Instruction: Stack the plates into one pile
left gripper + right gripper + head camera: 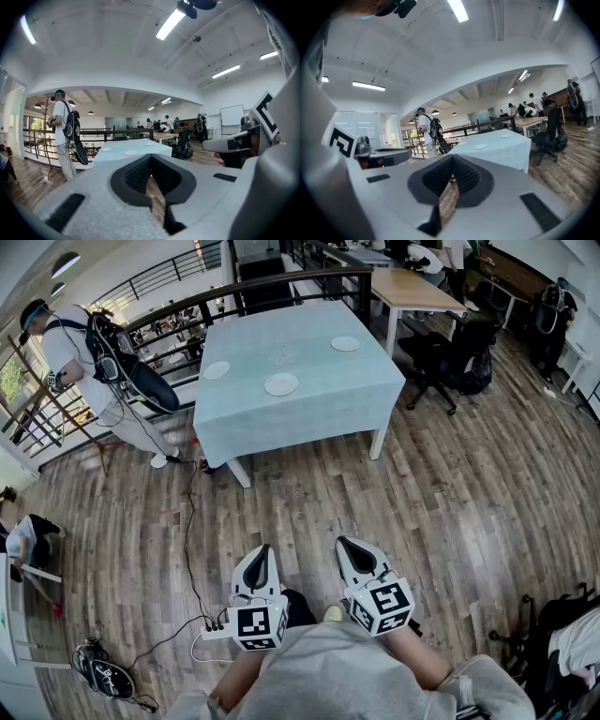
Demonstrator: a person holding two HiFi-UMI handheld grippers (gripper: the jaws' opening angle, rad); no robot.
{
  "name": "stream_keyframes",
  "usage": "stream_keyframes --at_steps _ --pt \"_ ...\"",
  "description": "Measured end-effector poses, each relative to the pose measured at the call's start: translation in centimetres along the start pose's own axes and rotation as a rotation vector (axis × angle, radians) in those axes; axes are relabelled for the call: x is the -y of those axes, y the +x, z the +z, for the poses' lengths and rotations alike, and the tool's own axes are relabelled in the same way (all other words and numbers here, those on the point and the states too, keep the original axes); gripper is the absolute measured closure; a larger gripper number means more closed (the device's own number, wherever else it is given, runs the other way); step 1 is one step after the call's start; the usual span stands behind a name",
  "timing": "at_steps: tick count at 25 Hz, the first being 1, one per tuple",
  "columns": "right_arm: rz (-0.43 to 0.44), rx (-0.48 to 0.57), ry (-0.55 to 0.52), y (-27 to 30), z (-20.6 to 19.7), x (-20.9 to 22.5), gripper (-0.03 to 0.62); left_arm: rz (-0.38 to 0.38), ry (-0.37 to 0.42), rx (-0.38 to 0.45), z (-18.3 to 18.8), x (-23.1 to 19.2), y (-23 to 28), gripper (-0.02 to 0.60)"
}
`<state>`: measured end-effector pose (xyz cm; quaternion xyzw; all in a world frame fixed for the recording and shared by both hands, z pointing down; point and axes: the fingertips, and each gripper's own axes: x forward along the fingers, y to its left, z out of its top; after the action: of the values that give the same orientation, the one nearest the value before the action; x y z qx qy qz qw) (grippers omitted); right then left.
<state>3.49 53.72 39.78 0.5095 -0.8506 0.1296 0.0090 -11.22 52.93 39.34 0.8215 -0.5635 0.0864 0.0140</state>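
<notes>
Three small white plates lie apart on a table covered with a pale blue cloth [309, 418]: one near the left edge [217, 370], one near the front [281, 384], one at the far right [345, 344]. Both grippers are held close to my body, far from the table, over the wood floor. My left gripper [260, 555] is shut and holds nothing. My right gripper [349, 547] is shut and holds nothing too. In the left gripper view the table [126, 152] is distant with plates [131, 153] on it; the right gripper view shows the table [497, 145] likewise.
A person [80, 352] with a backpack stands left of the table by a dark railing [187, 310]. A black office chair [441, 357] stands at the table's right, a wooden table [412, 287] behind it. A cable and power strip [211, 624] lie on the floor near my feet.
</notes>
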Motion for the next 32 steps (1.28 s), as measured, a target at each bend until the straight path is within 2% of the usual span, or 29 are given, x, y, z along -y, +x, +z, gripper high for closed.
stream_keyframes --at_steps 3,9,14,17,24,32 --pt "-0.005 0.001 -0.032 -0.2 0.1 -0.3 0.568 -0.014 -0.016 -0.005 0.0 0.3 -0.2 0.565" --pt "-0.026 0.003 -0.030 0.0 0.0 0.3 0.568 -0.013 -0.007 0.000 -0.2 0.2 -0.1 0.565" --pt "-0.030 0.008 0.023 0.6 0.0 0.8 0.568 -0.006 -0.010 0.001 -0.3 -0.3 0.4 0.565" --pt "-0.043 -0.001 0.018 1.2 -0.2 1.1 0.568 -0.001 -0.018 -0.004 -0.6 -0.8 0.8 0.565" --pt "-0.088 -0.028 -0.009 2.4 -0.7 2.7 0.568 -0.011 -0.017 -0.014 -0.6 -1.1 2.9 0.565" --pt "-0.070 -0.036 0.006 5.6 0.0 5.1 0.568 -0.016 -0.016 -0.021 -0.4 -2.4 6.5 0.565"
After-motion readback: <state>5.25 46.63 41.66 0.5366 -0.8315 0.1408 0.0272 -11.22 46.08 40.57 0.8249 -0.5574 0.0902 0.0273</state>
